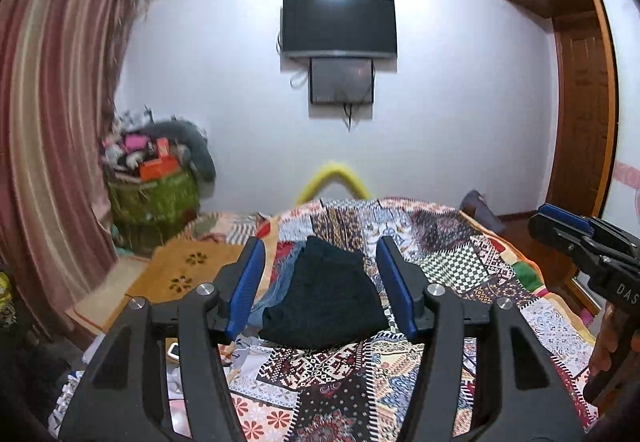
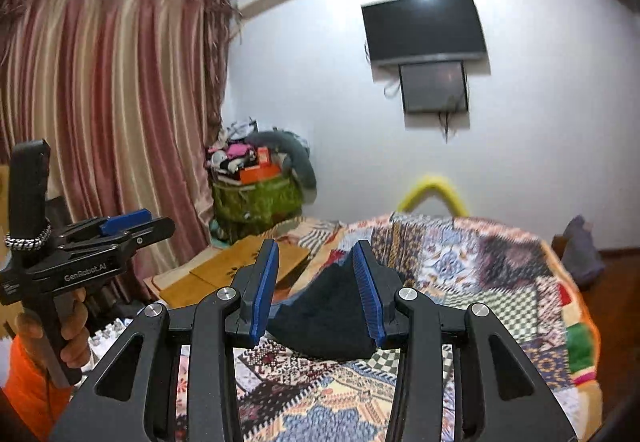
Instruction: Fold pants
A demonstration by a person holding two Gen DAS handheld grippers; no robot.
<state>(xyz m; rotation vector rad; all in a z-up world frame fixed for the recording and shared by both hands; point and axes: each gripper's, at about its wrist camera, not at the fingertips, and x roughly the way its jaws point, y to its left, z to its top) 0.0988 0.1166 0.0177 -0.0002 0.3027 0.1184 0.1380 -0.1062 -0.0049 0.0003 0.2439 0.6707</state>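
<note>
Each gripper, left gripper (image 1: 320, 282) and right gripper (image 2: 316, 290), is built of black linkage arms, blue ribbed pads and silver screws; white lettering is printed on the bodies. An orange sleeve (image 2: 28, 390) is worn.

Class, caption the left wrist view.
Open left gripper hovers above folded dark pants on a patchwork bedspread.

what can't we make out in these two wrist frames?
- Dark pants: the left tongs frame them in the left wrist view; the right tongs' finger covers part in the right wrist view. Fold state unclear.
- Jeans: a sliver shows beside the pants, left wrist view.
- Green basket: contents blurred.
</note>
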